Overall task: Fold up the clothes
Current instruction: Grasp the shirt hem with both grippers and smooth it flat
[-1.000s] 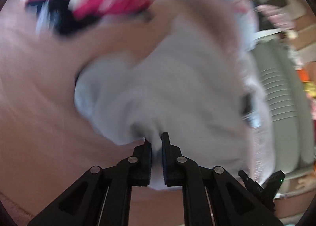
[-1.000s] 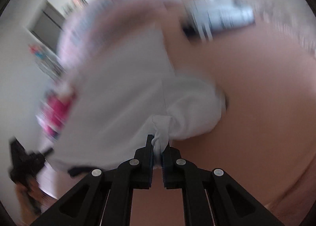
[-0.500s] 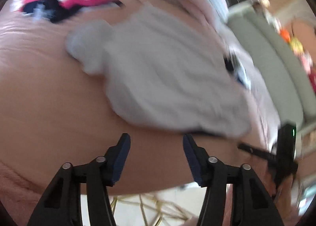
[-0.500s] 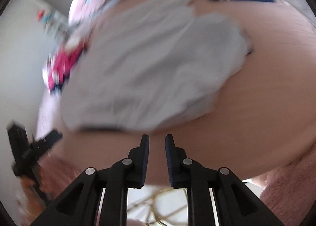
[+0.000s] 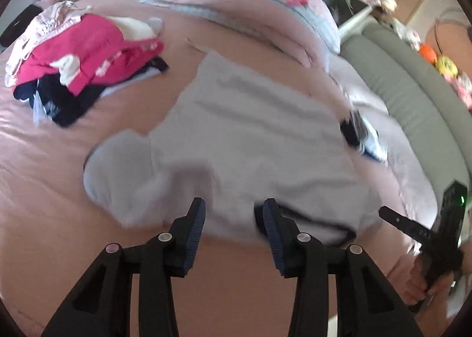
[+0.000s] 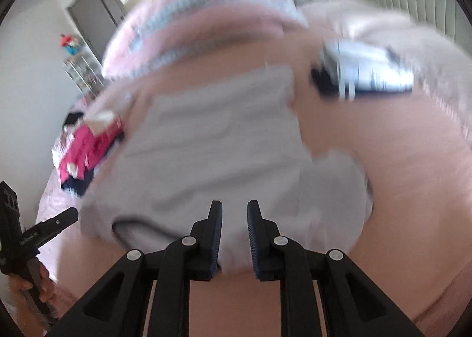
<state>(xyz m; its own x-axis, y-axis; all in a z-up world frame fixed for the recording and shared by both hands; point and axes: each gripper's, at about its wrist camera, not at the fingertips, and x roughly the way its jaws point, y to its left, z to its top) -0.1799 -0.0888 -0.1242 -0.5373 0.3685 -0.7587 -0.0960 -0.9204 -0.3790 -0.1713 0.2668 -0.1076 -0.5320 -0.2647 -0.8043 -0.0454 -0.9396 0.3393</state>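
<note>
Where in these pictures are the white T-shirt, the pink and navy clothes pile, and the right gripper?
white T-shirt [image 5: 253,136]: left wrist view, middle of its body.
pink and navy clothes pile [image 5: 88,51]: left wrist view, pink top layer.
right gripper [image 6: 234,236]: right wrist view, midway between its fingertips.

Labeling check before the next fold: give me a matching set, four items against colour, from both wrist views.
Items:
1. T-shirt laid flat
2. Bedsheet
3. Top garment on the clothes pile
4. Sofa

Colours:
A. grey-green
B. magenta
C. pale grey
D. salmon pink

Pairs: 1-C, 2-D, 3-B, 4-A
</note>
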